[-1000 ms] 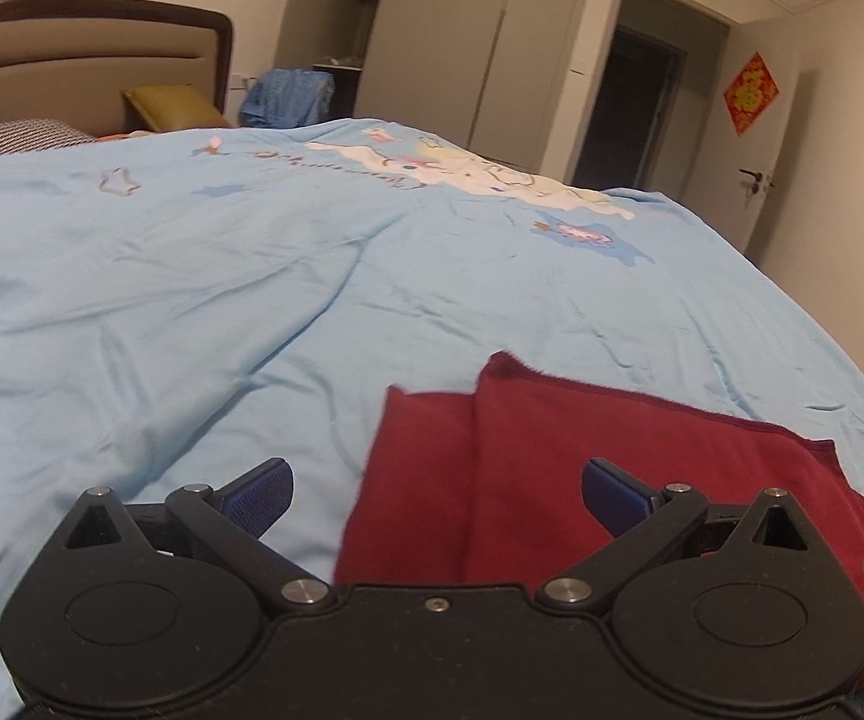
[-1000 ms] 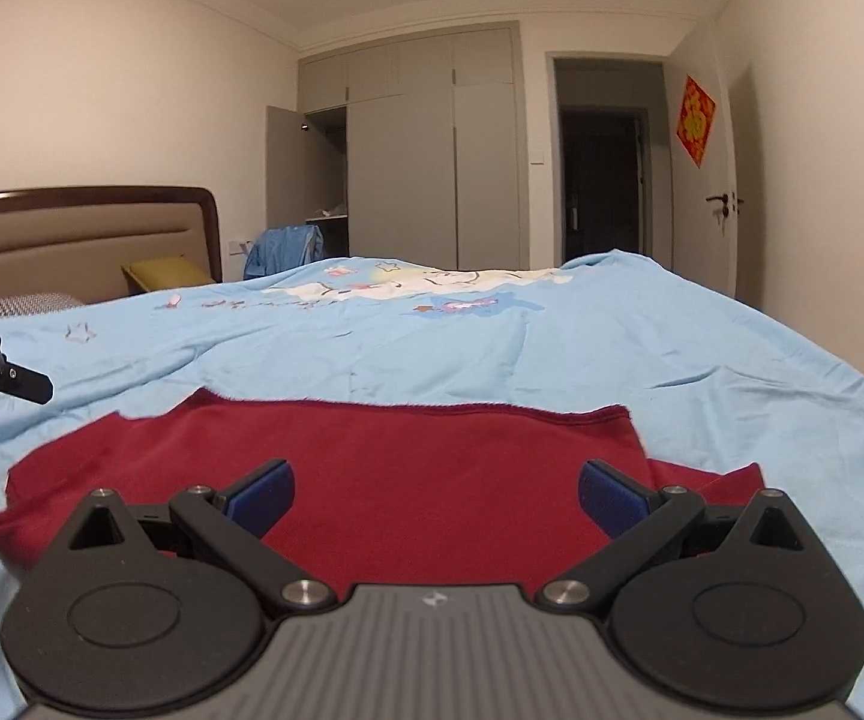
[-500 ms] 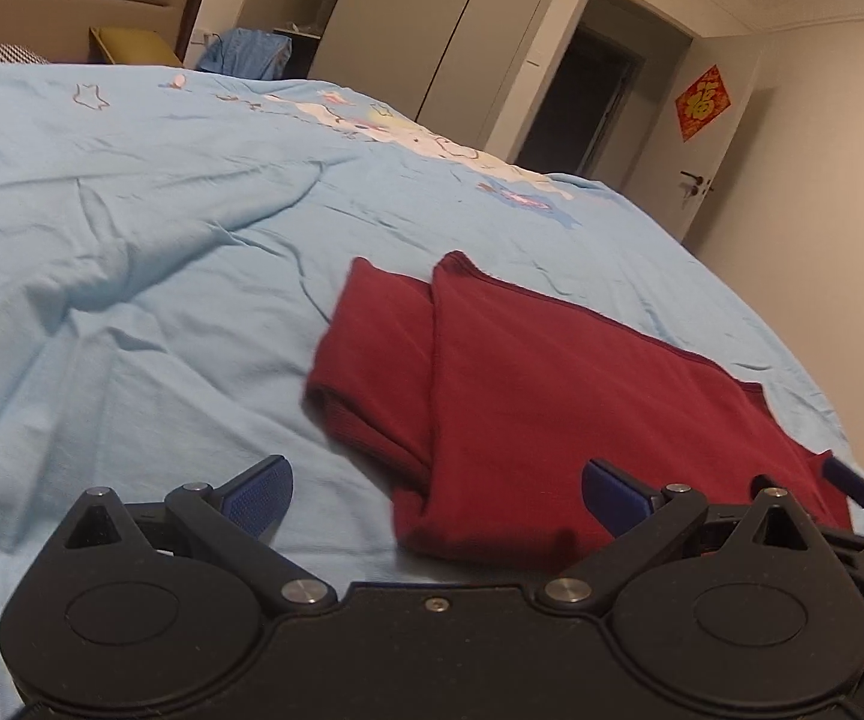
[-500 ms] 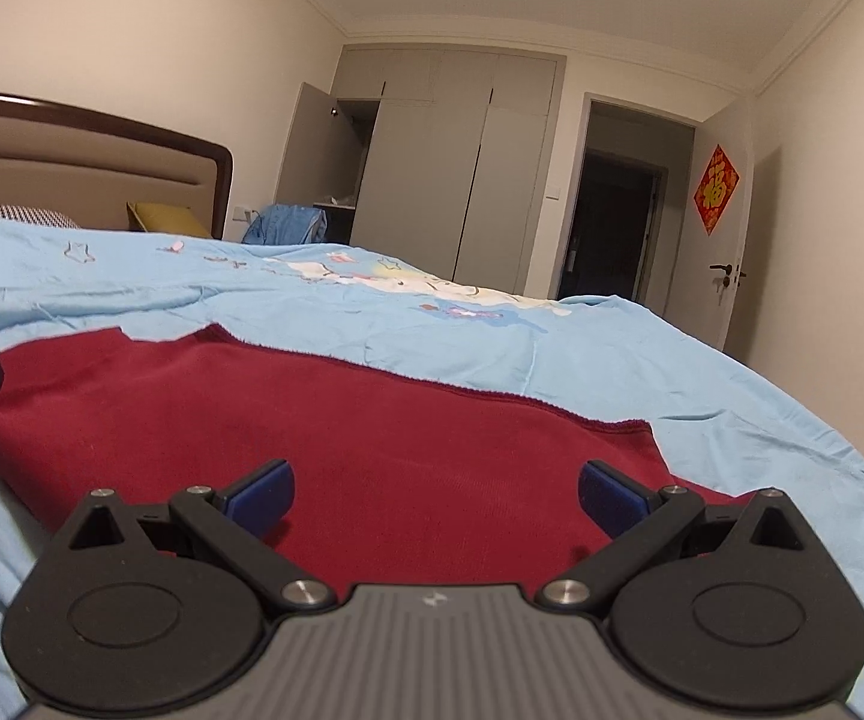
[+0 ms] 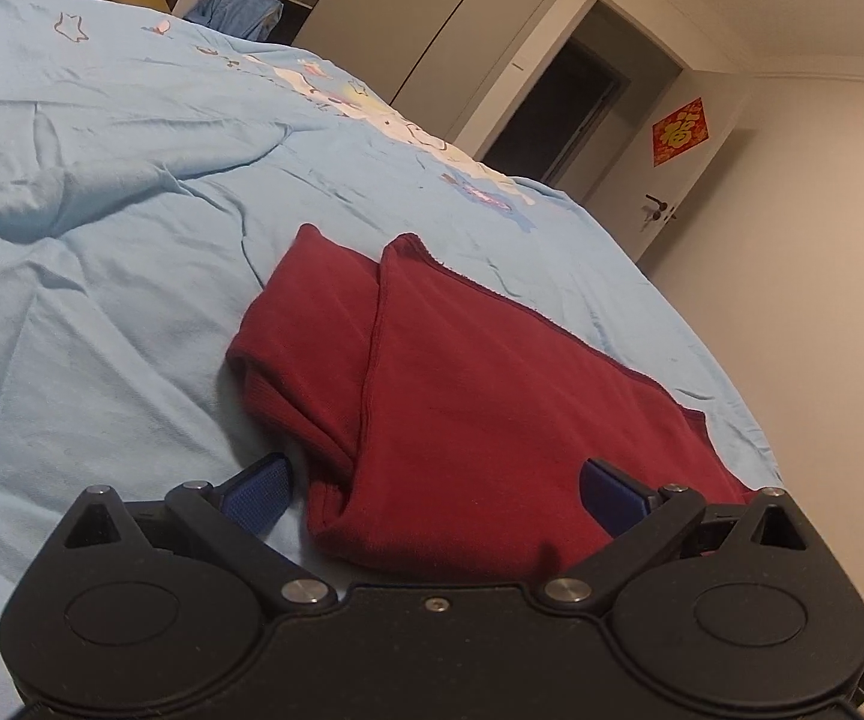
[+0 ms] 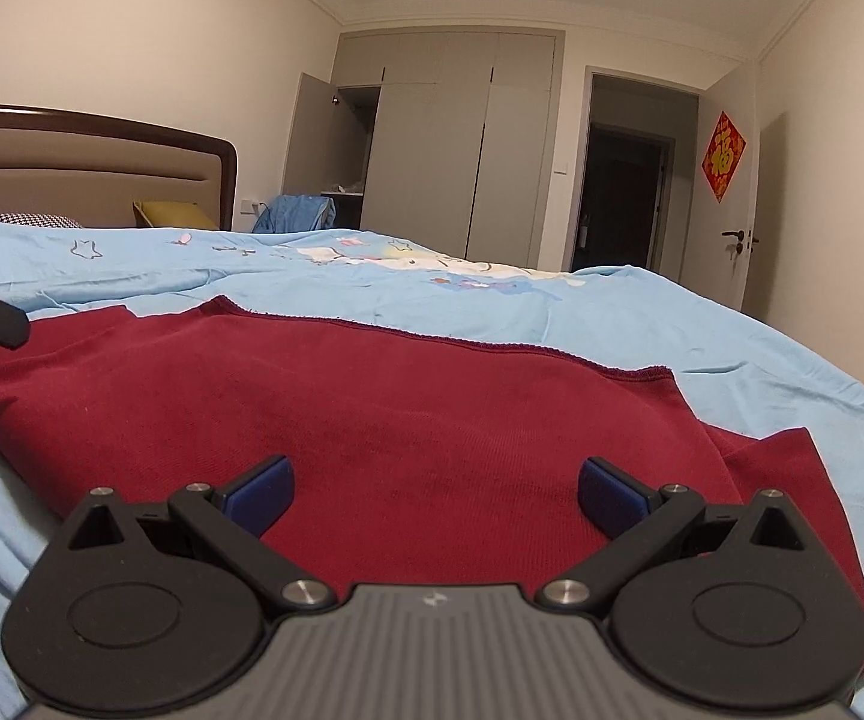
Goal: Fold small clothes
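Through the left wrist camera we see our left gripper (image 5: 432,489) spread wide, grasping nothing, over the near corner of the soft red knit garment (image 5: 492,396), folded flat on the wrinkled light-blue bedsheet (image 5: 102,300).

From the right wrist, our right gripper (image 6: 435,492) gapes above the garment's (image 6: 372,408) broad ribbed panel.

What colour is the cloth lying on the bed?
Dark red. The cloth lies on the light blue bedcover; the right wrist view shows it best.
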`<state>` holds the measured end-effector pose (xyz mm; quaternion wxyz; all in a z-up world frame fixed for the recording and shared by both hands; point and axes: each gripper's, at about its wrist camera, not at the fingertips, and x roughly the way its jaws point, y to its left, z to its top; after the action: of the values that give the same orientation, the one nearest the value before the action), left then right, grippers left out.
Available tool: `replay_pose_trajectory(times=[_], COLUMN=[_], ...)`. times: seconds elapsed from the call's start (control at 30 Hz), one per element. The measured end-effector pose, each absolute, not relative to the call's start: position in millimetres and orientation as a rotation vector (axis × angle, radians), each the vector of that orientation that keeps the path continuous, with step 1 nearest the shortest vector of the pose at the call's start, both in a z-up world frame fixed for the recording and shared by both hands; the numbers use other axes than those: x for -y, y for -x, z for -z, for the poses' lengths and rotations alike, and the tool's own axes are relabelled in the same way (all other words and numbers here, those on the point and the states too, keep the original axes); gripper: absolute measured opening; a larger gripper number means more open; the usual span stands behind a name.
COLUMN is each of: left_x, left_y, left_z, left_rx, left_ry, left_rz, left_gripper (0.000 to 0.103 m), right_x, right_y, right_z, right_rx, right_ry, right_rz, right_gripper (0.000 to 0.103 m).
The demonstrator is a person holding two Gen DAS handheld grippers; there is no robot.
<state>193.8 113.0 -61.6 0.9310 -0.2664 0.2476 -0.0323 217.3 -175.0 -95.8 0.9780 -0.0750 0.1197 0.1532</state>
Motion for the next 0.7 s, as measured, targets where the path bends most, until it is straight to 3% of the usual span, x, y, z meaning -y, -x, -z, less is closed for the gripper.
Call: replay_pose_trajectory(times=[0.13,0.37,0.6,0.7], left_x=[-115,-121,-124,-120], left_y=[-207,-219,-220,-221], left_z=[63,60,64,61], left_rx=[-0.515,-0.516,-0.516,-0.527], left_ry=[0.559,0.594,0.615,0.581], left_rz=[0.017,-0.065,-0.073,-0.106], left_gripper=[0.094,0.057,0.056,0.042], right_x=[177,181,181,181], right_y=[-217,-216,-216,-216], right_z=[97,98,98,98], right_rx=[-0.239,-0.237,-0.236,-0.236], right_ry=[0.15,0.14,0.14,0.14], right_rz=[-0.309,-0.314,-0.314,-0.314], right_gripper=[0.103,0.103,0.103,0.103])
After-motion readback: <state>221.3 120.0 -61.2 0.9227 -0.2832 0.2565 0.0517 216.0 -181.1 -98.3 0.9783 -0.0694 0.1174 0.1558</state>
